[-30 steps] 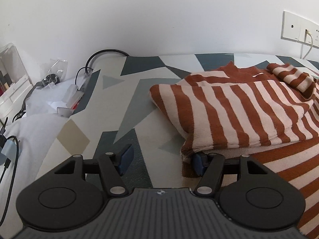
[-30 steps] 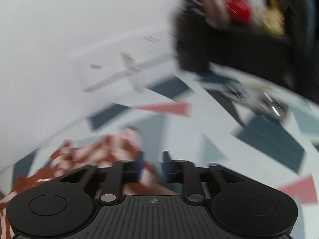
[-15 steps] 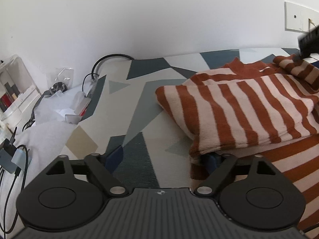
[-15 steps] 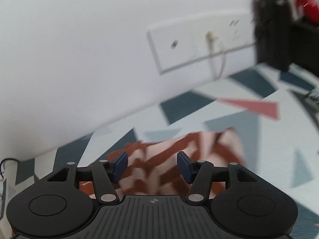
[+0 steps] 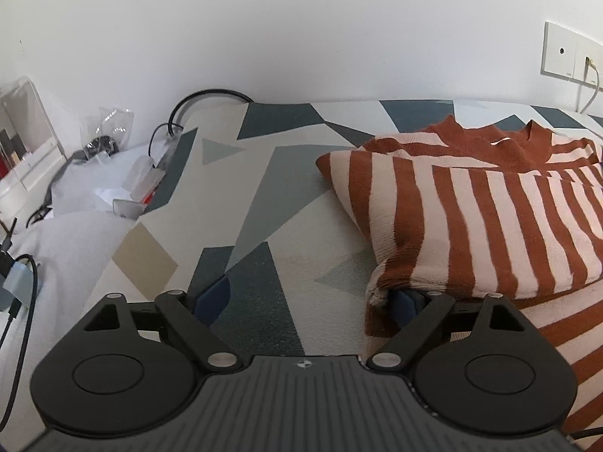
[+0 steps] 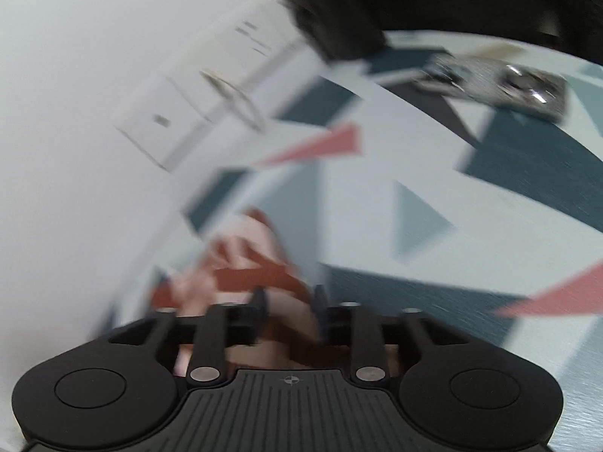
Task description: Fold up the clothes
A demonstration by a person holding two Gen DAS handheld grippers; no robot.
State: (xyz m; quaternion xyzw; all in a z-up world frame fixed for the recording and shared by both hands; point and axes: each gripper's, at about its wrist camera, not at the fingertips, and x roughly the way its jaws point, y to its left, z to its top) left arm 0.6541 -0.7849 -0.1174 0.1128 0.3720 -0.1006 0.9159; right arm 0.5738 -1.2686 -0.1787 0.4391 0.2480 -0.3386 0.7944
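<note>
A rust-and-cream striped sweater (image 5: 471,218) lies folded on the patterned bed cover (image 5: 264,188), its collar showing at the far right. My left gripper (image 5: 307,297) is at the sweater's near left corner, jaws wide and still opening. Its right finger is tucked under the folded edge and only bare cover lies between the fingers. In the blurred right wrist view, my right gripper (image 6: 290,301) stands narrow with striped sleeve fabric (image 6: 241,248) pinched between its fingers. Its jaws are easing open a little.
Plastic bags (image 5: 109,128), a black cable (image 5: 207,94) and a clear box (image 5: 26,139) crowd the cover's left side by the wall. A wall socket (image 5: 565,56) with a plugged cord sits behind the sweater. A dark bulky object (image 6: 339,11) and a shiny item (image 6: 508,83) lie right.
My left jaws spread wide, their right finger staying under the fold. The sleeve on the sweater's far right is gone. My right gripper narrowed on striped fabric and swung away fast.
</note>
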